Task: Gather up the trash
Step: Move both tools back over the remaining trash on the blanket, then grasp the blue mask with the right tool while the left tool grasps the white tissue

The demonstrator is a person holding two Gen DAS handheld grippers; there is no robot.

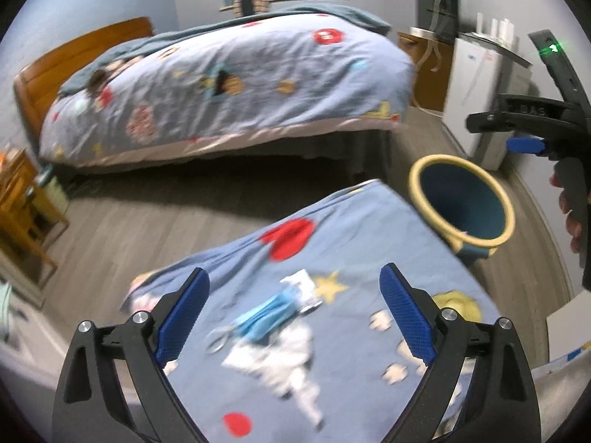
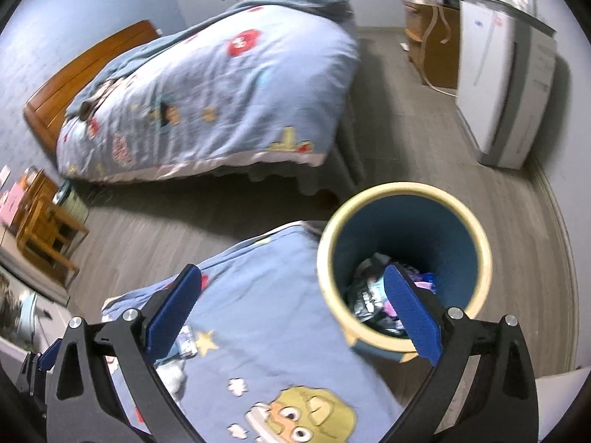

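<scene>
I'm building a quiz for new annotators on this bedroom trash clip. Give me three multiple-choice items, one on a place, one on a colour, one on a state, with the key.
1. Where does the crumpled light-blue face mask lie?
A. on the blue cartoon-print bedspread
B. on the grey wood floor
C. inside the bin

2. What colour is the rim of the round dark-blue waste bin?
A. red
B. pale yellow
C. black

3. How does the left gripper stand?
A. clamped on the mask
B. shut and empty
C. wide open, holding nothing

Key:
1 A: the mask rests on the bedspread, between the gripper's fingers in the left wrist view, beside a small white packet.
2 B: a pale yellow band rings the bin's mouth.
3 C: its blue pads stand far apart, clear of the mask.
</scene>
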